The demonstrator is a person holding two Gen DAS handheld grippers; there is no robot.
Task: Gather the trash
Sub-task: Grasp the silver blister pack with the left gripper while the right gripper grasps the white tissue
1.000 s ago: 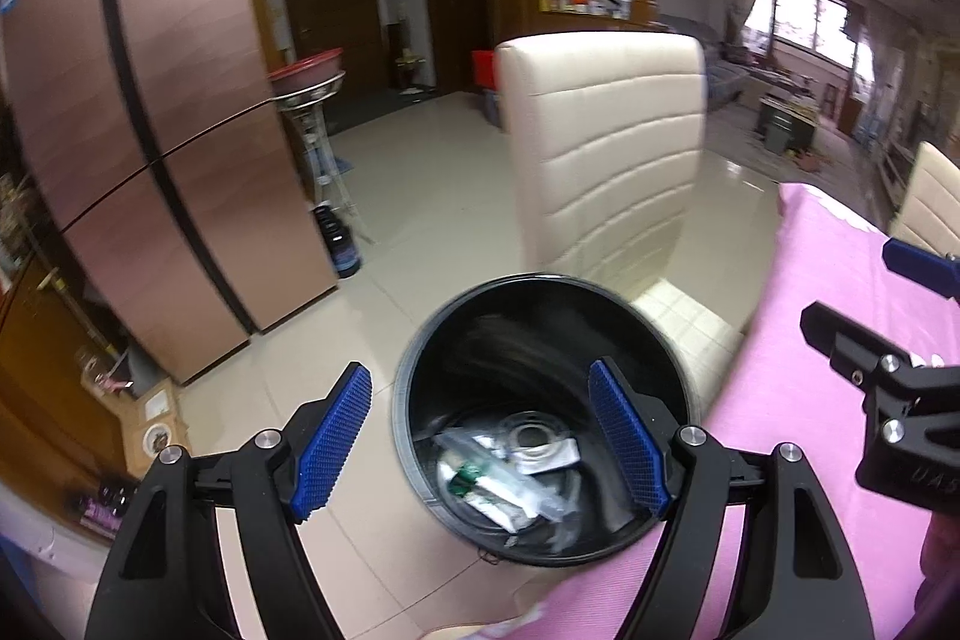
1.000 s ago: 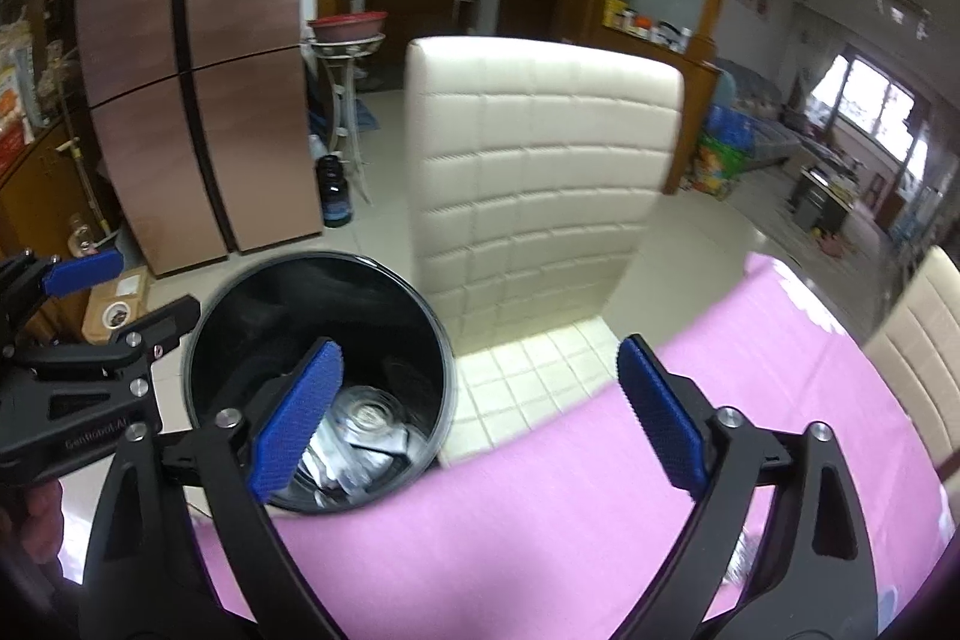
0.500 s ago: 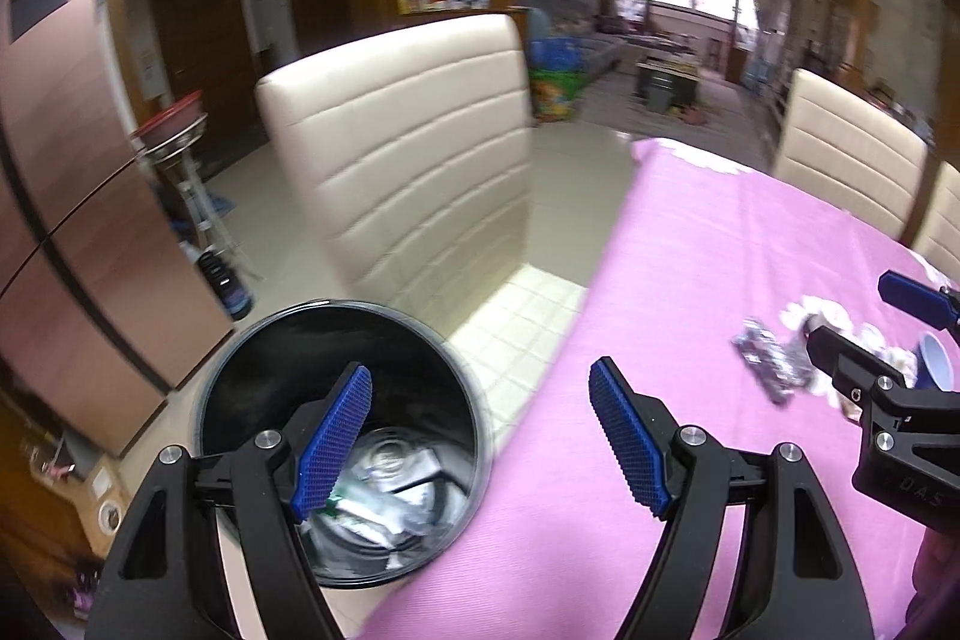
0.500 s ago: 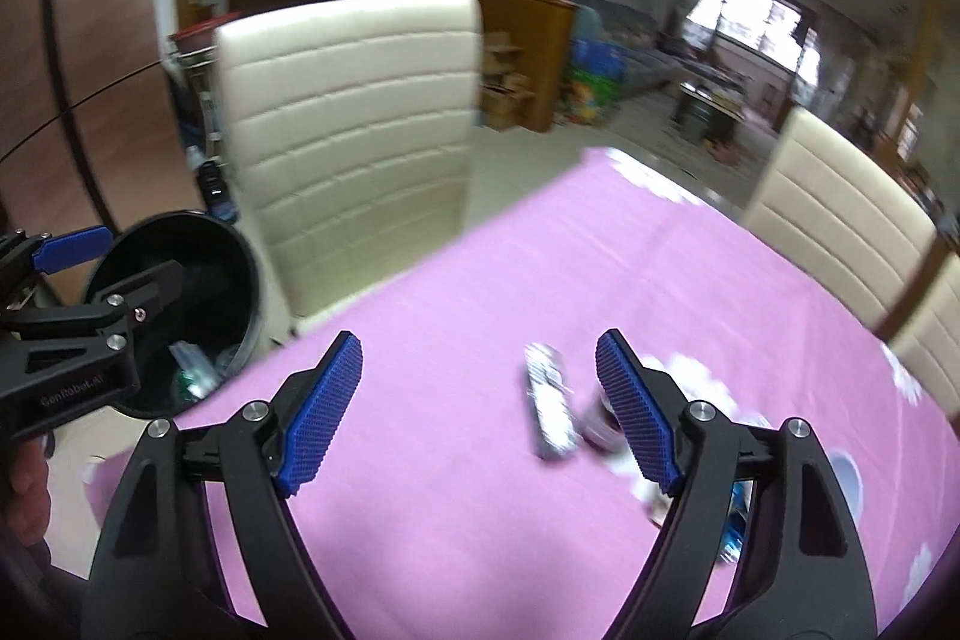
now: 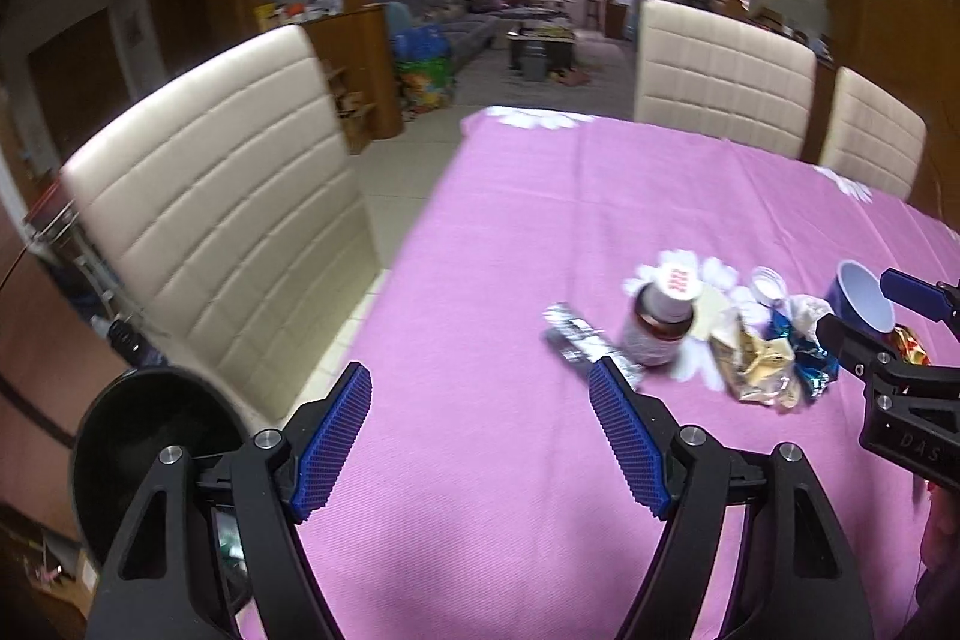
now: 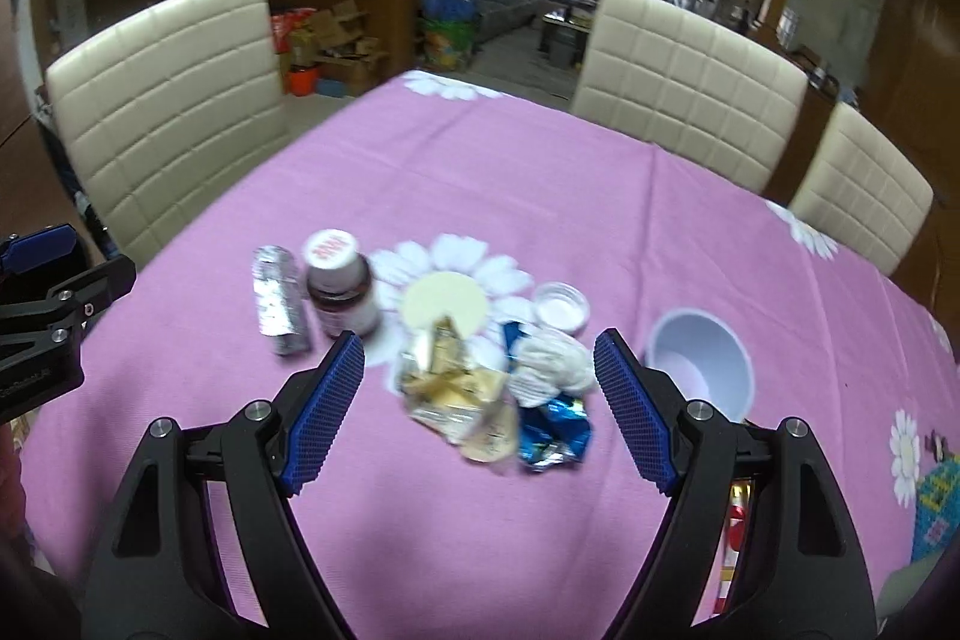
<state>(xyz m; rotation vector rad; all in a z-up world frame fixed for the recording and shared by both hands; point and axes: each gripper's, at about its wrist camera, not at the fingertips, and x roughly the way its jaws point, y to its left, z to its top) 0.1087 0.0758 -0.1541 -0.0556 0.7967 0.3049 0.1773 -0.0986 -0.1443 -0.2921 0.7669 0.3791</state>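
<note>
A: Blue-padded jaws, both sets empty. Left hand-held gripper (image 5: pixel 480 436) stands wide open over bare cloth. Right hand-held gripper (image 6: pixel 480 406) has just been closing a little, yet stays wide, nothing between the pads.

B: Change since a second ago?

A: Both views have swung off the black bin (image 5: pixel 150 436), then dead centre, now at 8 o'clock of the left view beside the tabletop's edge. Trash already lies in it. My reading: a drop is done and the next pick begins.

B: Trash left, near to far?

A: Right view, on the pink tabletop (image 6: pixel 540 172): gold wrapper (image 6: pixel 456 388) and blue foil wrapper (image 6: pixel 552 430) just ahead between the jaws, white crumpled tissue (image 6: pixel 552 361) touching them; small white lid (image 6: pixel 561 307) at 1 o'clock; silver blister pack (image 6: pixel 279 301) at 11 o'clock, beside the brown bottle (image 6: pixel 339 292).

B: Other items, obstructions?

A: Blue cup (image 6: pixel 699 361), upright, at 2 o'clock, close to the right jaw: likely to be knocked. Cream chairs (image 6: pixel 168 100) farther off around the tabletop.
</note>
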